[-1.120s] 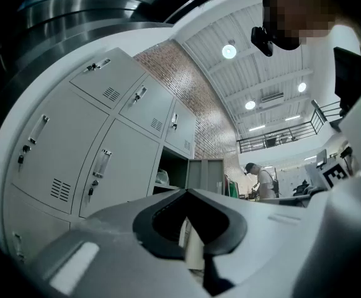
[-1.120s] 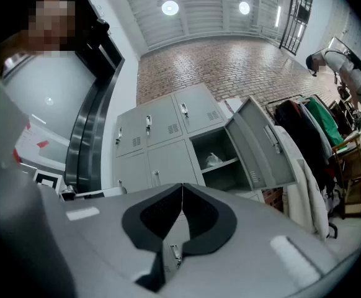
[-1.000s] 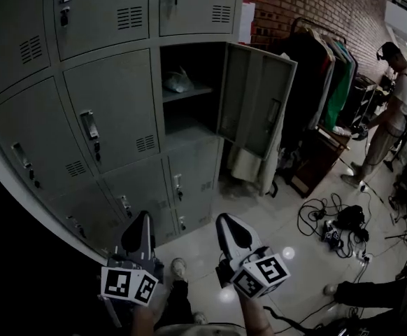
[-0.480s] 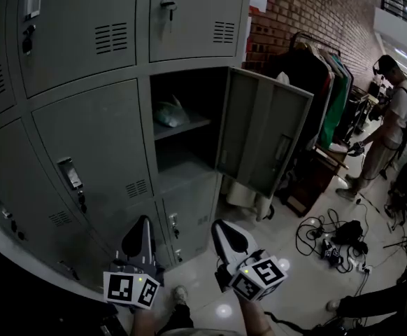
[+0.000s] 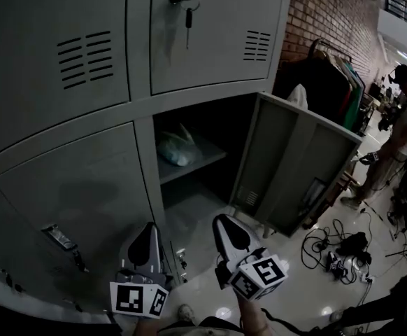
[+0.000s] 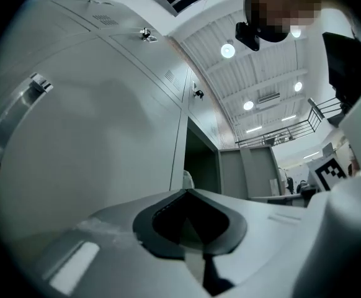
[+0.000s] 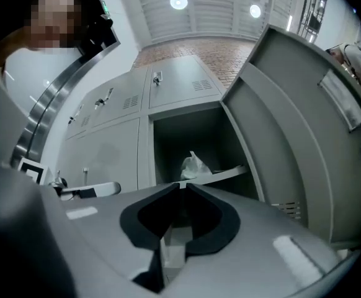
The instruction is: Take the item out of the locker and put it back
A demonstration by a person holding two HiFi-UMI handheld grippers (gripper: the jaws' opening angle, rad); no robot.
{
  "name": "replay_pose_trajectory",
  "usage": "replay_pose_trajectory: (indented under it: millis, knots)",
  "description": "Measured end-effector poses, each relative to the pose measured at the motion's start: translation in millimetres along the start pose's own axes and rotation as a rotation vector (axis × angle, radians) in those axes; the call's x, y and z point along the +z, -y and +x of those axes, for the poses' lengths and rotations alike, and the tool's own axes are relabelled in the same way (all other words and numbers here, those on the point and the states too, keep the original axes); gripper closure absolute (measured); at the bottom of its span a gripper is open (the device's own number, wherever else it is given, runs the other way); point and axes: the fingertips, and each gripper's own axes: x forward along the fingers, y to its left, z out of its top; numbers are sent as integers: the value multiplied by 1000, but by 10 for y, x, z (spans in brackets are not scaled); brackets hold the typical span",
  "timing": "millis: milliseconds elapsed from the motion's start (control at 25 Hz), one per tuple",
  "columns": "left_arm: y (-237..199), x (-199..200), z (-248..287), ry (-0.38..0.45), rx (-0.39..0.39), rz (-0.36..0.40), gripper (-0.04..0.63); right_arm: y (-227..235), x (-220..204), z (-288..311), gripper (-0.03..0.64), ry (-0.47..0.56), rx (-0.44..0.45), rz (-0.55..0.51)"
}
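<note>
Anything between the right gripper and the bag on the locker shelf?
Nothing, only air from the right gripper to the plastic bag; the locker door stands open. The right gripper view shows it.

Dim head view, fisheye-bent edges; round ceiling lights glare overhead; open locker interior shadowed, perhaps underexposed.

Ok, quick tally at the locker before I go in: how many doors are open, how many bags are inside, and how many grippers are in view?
Open locker door: 1
Bag on the shelf: 1
Grippers, left gripper and right gripper: 2
Total: 4
</note>
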Motion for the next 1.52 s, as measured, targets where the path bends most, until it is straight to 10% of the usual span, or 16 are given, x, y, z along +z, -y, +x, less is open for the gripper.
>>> replay_pose_trajectory:
  millis: [640,680,760,880,1280,1400,1520]
  knots:
    - [193,-46,332,17,4,-10,591,207,443,892,612,7,105,-177]
    - [217,-31,349,17,0,-12,591,217,487,998,573,3,110,-158]
    - [261,-2,385,22,-5,-23,591,234,506,1261,173,-46,124,-125]
    - [323,-39,414,14,-23,-20,591,290,393,1657,101,-168,131,-141]
    - [305,-79,412,1,-32,-7,591,336,229,2001,127,-289,89,-209]
    - [259,-76,397,4,-20,-11,591,337,178,1993,508,-307,92,-262]
    - [223,-85,378,2,-10,-13,591,299,156,1991,589,-293,105,-268]
